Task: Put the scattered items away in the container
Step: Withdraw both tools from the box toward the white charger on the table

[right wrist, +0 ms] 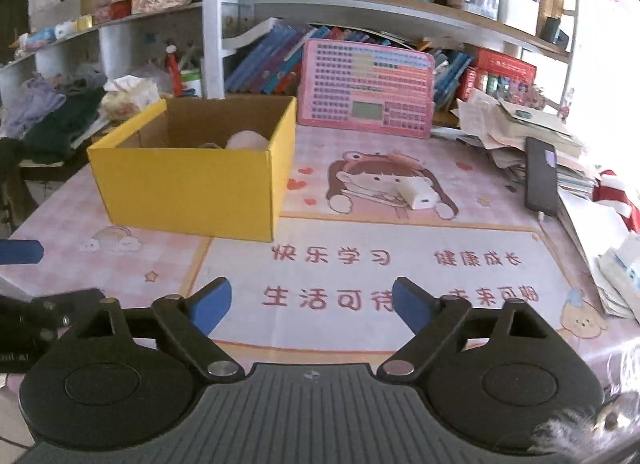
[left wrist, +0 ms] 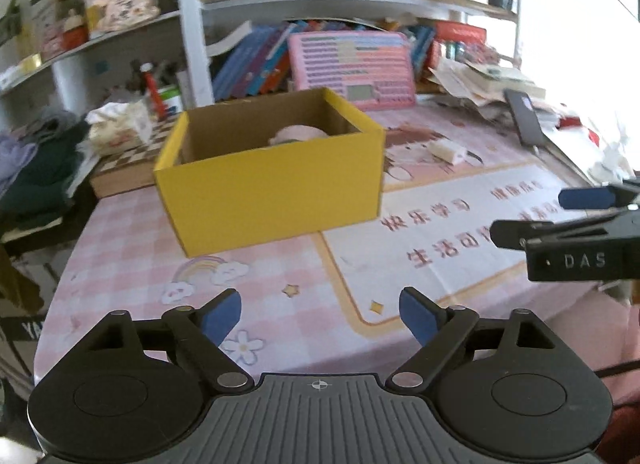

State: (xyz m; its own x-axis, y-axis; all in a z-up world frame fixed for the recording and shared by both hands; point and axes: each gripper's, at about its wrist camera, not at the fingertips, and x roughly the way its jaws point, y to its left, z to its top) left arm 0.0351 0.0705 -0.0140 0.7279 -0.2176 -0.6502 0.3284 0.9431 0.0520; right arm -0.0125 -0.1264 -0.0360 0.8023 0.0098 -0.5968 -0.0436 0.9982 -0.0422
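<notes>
A white charger block (right wrist: 417, 193) lies flat on the tabletop (right wrist: 360, 248), on the cartoon girl printed on the pink mat — just right of the yellow cardboard box (right wrist: 192, 188) and apart from it. The box stands open-topped toward the left rear of the mat, and a pale pink rounded item (right wrist: 246, 141) rests inside it against the far wall; in the left wrist view the same box (left wrist: 272, 184) shows that item (left wrist: 298, 133) peeking over the near wall, with the charger (left wrist: 447, 152) beyond the box's right corner.

The right tool (right wrist: 308, 306) hovers over the printed red characters at the near edge of the mat, its blue-padded fingers spread wide and holding nothing. The left tool (left wrist: 320, 318) hangs above the checked part of the mat in front of the box, likewise spread wide and empty. The right tool also shows side-on at the right edge of the left wrist view (left wrist: 560, 216).

Behind the mat a pink learning tablet (right wrist: 366, 90) leans against the books on the shelf (right wrist: 360, 8). A dark phone (right wrist: 541, 176) lies to the right beside a heap of papers (right wrist: 504, 132).
</notes>
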